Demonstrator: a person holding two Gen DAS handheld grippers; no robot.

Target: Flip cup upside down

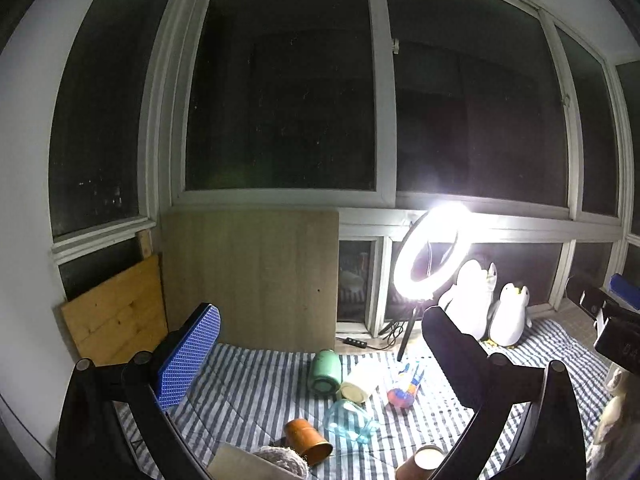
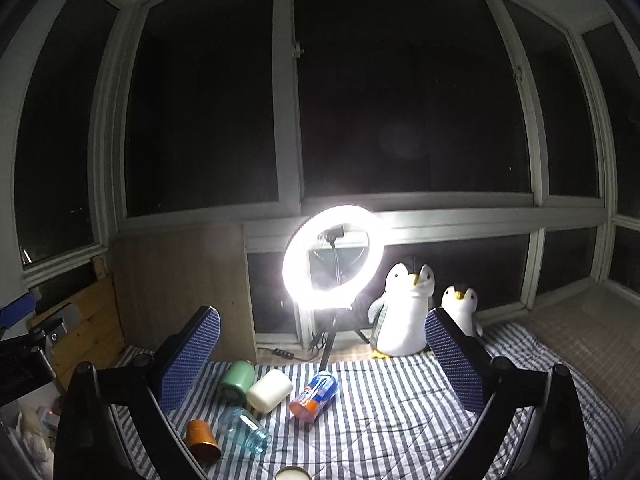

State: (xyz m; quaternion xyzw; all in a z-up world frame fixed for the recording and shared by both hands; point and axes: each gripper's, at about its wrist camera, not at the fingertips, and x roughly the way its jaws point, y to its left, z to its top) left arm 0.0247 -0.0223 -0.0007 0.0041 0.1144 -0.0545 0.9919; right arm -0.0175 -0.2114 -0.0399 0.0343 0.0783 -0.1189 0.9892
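a glowing white ring light (image 2: 333, 257) on a black tripod stands at the far edge of a blue-and-white striped bedsheet (image 2: 384, 408), before dark window panes (image 2: 412, 112). two white plush penguins (image 2: 404, 312) sit just to its right, the smaller one (image 2: 462, 306) further right. a black power strip (image 1: 352, 342) lies on the floor near the tripod. a pale wooden board (image 1: 252, 276) and an orange pine board (image 1: 116, 312) lean against the wall at left.
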